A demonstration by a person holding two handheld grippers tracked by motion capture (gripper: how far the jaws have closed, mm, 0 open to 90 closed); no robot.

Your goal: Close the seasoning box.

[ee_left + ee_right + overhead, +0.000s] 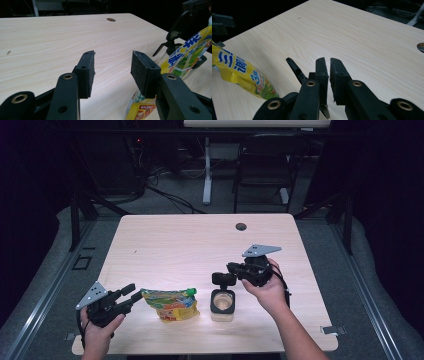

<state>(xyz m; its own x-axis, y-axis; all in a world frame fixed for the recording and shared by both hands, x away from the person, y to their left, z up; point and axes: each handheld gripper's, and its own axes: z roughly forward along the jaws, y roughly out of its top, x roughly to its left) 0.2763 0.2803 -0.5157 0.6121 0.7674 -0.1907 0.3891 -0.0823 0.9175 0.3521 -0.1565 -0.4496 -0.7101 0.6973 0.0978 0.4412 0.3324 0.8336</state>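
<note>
Left tongs (134, 294): my jaws gape, nothing between, pouch just beside at 3 o'clock.
Right tongs (231, 268): nearly clenched, a thin gap, gripping nothing, above the jar.
Pouch (171, 304): flat near the table's (165, 240) front edge.
Jar (222, 304): beside pouch.
Room: bare tabletop toward 12 o'clock.

Both tools are looking matte black: the left tool (131, 292) and right tool (231, 267) are each wearing a grey three-cornered plate (260, 250) on top, brass-ringed holes are showing on the arms, and flat rectangular pads (88, 72) are tipping the jaws. Forearms are showing bare, no sleeves.
</note>
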